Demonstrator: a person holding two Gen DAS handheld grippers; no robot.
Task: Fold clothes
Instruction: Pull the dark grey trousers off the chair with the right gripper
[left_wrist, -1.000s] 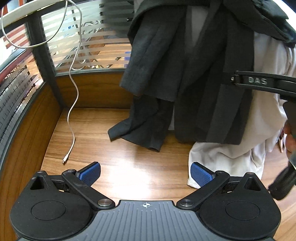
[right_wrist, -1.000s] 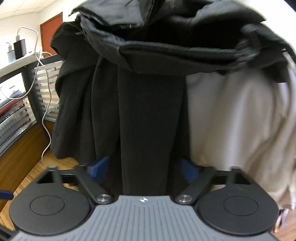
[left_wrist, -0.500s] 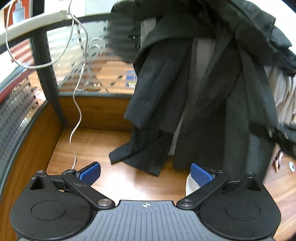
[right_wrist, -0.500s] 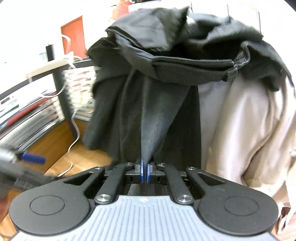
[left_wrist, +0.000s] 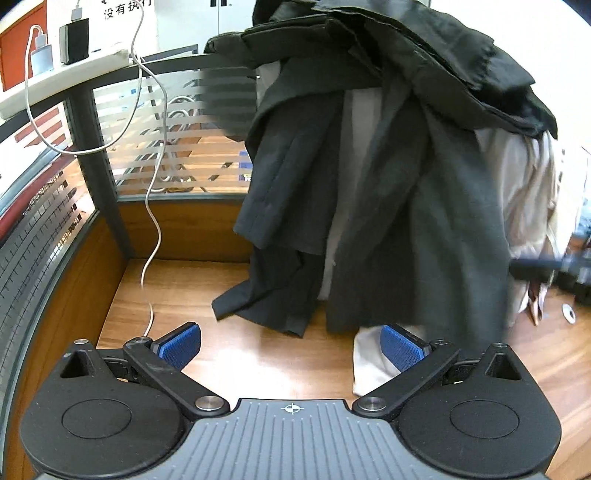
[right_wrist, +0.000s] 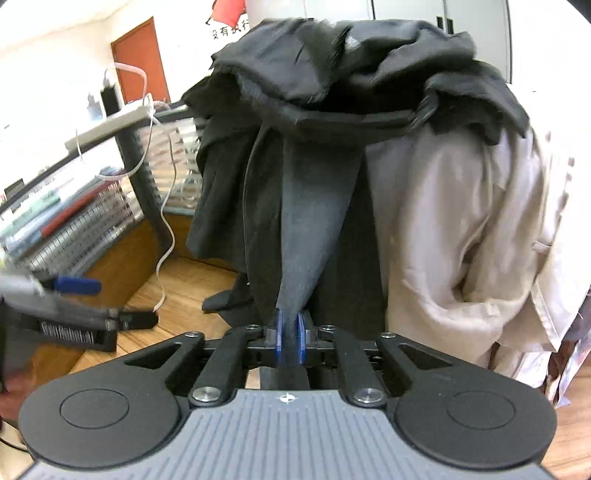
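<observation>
A pile of clothes hangs over the desk partition: a dark grey garment (left_wrist: 413, 221) in front, black clothes (left_wrist: 424, 62) bunched on top, and a cream garment (left_wrist: 524, 192) behind at the right. My right gripper (right_wrist: 290, 332) is shut on a fold of the dark grey garment (right_wrist: 314, 229) and pulls it taut; the cream garment (right_wrist: 461, 236) hangs beside it. My left gripper (left_wrist: 291, 345) is open and empty, low over the wooden desk (left_wrist: 229, 354), short of the hanging hems. It shows at the left of the right wrist view (right_wrist: 74, 295).
A white cable (left_wrist: 153, 236) hangs from a shelf with chargers (left_wrist: 74, 40) down onto the desk at the left. A striped glass partition (left_wrist: 177, 147) and a dark post (left_wrist: 96, 162) close off the back and left. A wood panel runs below them.
My right gripper closed on the dark grey garment and has pulled back, drawing the fold taut. My left gripper has tilted up and backed off slightly, staying open.
</observation>
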